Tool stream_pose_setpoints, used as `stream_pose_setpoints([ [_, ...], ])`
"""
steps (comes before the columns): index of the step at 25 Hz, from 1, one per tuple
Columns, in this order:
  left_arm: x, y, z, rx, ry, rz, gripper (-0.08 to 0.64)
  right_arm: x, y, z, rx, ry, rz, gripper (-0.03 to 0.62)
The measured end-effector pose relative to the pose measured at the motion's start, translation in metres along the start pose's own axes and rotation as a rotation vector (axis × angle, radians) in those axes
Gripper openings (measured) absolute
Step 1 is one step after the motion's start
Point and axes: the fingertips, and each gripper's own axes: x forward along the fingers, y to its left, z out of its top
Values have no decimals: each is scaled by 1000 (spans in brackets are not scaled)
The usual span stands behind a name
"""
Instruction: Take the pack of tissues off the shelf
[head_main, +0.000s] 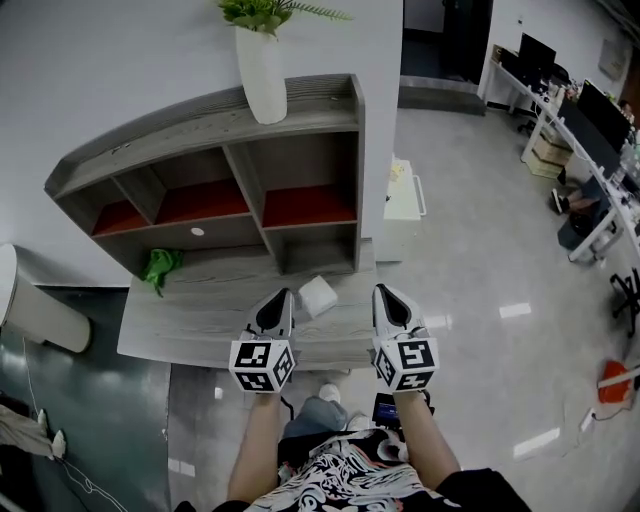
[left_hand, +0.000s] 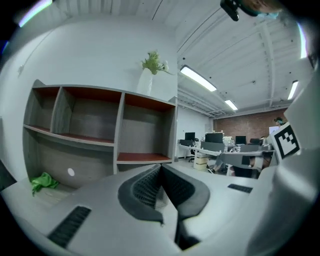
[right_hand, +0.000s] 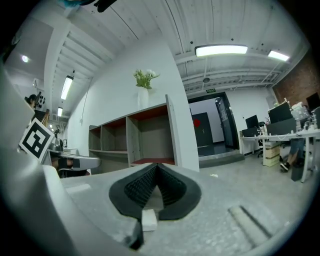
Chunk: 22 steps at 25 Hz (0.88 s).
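**A:** so where's the pack of tissues (head_main: 318, 296) right now? I can't spot it in the shelf (head_main: 180, 135).

**B:** it's not in there, no pack in any compartment I can see. It sits on the desk (head_main: 200, 325), just in front of the lower right compartment. It's between the two grippers, just beside the tip of the left gripper (head_main: 276, 308).

**A:** is either one gripping it?

**B:** nope. The left gripper's fingers are pressed together with nothing in them. The right gripper (head_main: 390, 306) is the same, fingers together and empty. Both hang side by side over the desk's front edge, pointing at the shelf. My guess is the pack is already off the shelf and the grippers are just parked, so the job looks done or close to it.

**A:** what does the pack look like?

**B:** small, white and boxy, sitting a bit skewed to the desk edge. It looks soft and light, so it would probably squash some if pinched. There's no print I can make out.
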Motion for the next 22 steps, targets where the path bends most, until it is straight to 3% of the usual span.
stream_pose_setpoints([
  [8,-8,6,0,2,3,58,6,-12,-6,0,-2,20,-8,2],
  [22,-11,-7,-7,-5,8,17,6,-24,-12,-8,-18,53,-24,2],
])
